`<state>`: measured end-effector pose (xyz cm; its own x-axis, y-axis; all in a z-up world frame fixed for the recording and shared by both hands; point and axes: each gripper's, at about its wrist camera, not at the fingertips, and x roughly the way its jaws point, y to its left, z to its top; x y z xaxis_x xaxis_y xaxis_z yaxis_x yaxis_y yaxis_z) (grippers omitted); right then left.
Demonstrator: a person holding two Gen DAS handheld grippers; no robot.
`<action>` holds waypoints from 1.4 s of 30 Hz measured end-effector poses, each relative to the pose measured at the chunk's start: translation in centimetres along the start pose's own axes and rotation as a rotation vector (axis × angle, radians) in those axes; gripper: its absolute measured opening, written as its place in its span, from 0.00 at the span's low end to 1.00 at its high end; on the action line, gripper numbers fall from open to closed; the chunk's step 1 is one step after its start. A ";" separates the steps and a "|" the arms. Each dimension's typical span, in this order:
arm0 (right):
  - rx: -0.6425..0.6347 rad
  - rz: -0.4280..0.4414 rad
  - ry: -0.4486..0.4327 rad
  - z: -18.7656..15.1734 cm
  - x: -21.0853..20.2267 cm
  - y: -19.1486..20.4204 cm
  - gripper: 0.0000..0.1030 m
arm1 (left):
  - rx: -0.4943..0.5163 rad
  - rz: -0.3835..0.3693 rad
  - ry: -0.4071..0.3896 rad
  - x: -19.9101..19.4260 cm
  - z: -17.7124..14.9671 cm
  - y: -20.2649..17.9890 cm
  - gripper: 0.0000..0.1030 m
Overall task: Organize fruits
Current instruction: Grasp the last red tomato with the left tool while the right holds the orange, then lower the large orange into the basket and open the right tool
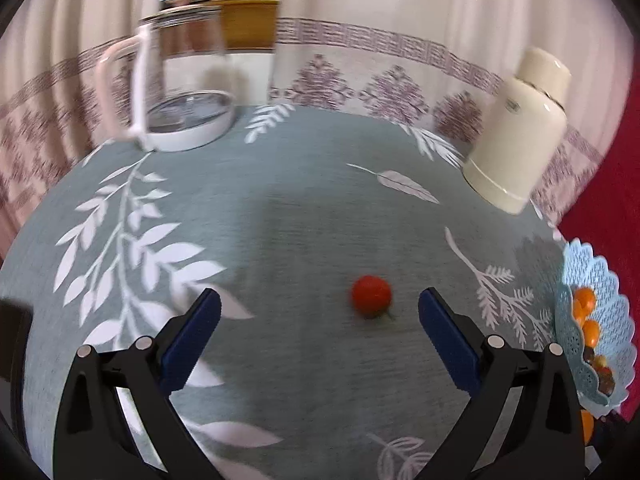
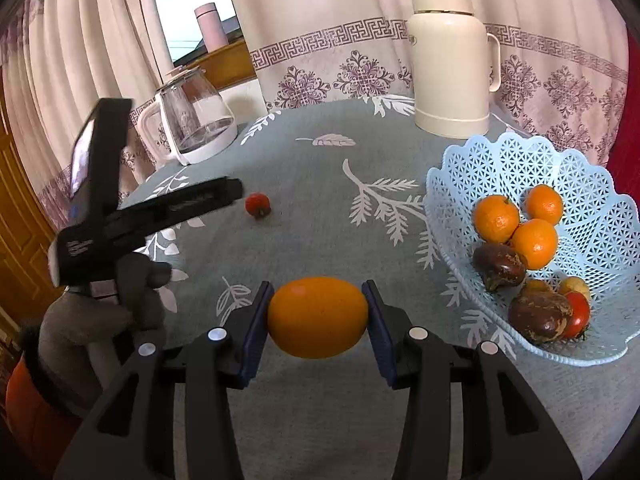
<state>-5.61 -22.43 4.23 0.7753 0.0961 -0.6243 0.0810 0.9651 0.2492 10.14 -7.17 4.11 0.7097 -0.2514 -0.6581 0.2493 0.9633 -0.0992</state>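
- While the right gripper (image 2: 318, 316) pointed down over the grey-green leaf-patterned tablecloth (image 2: 320, 208), its two blue pads pressed on either side of an orange fruit (image 2: 318, 317), which hung clear above the cloth.
- To its left, a grey-gloved hand (image 2: 120, 300) held the left gripper (image 2: 236, 192), seen from the side with its tips near a small red tomato (image 2: 257, 205).
- In the left wrist view, the left gripper (image 1: 318, 306) stood wide open with nothing between its pads; the red tomato (image 1: 371, 295) lay on the cloth just ahead of the fingertips, closer to the picture's right finger, and touched neither.
- To the right gripper's right sat a pale blue lattice basket (image 2: 532, 168) on the cloth, holding three oranges (image 2: 534, 242), two dark brown fruits (image 2: 540, 316), a red tomato and a small yellowish fruit.
- Further back on the left stood a glass kettle (image 2: 196, 124) with a white base and handle.
- At the far edge of the table stood a cream thermos jug (image 2: 450, 56), just behind the basket.
- Behind the table hung pale curtains (image 2: 360, 72) with a purple pattern, and a pink bottle (image 2: 210, 26) stood on the window ledge.
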 end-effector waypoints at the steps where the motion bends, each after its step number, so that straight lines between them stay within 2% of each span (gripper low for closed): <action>1: 0.002 0.002 -0.001 0.0 0.0 -0.1 0.44 | 0.016 0.000 0.006 0.3 0.1 -0.5 0.94; 8: 0.009 0.007 -0.002 -0.2 0.2 -0.3 0.44 | 0.073 -0.027 0.083 2.6 0.1 -2.3 0.71; 10: 0.004 0.006 -0.003 -0.2 0.2 -0.2 0.44 | 0.070 -0.038 0.116 3.3 0.1 -2.3 0.56; 14: -0.004 0.002 -0.006 -0.2 0.1 0.0 0.44 | 0.056 -0.048 0.130 3.8 0.1 -2.1 0.40; 16: -0.003 -0.001 -0.006 -0.2 0.2 0.0 0.44 | 0.054 -0.056 0.128 3.8 0.1 -1.9 0.28; 30: 0.027 -0.039 -0.084 1.1 -2.3 -0.9 0.44 | 0.038 -0.092 0.044 1.3 -0.1 -1.5 0.28; 42: 0.132 -0.176 -0.157 2.3 -5.0 -6.0 0.44 | 0.073 -0.099 -0.010 -0.8 -0.4 -2.9 0.28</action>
<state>-8.52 -29.23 7.61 0.8291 -0.1193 -0.5462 0.2959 0.9225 0.2477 8.63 -9.78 4.62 0.6853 -0.3464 -0.6406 0.3658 0.9243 -0.1086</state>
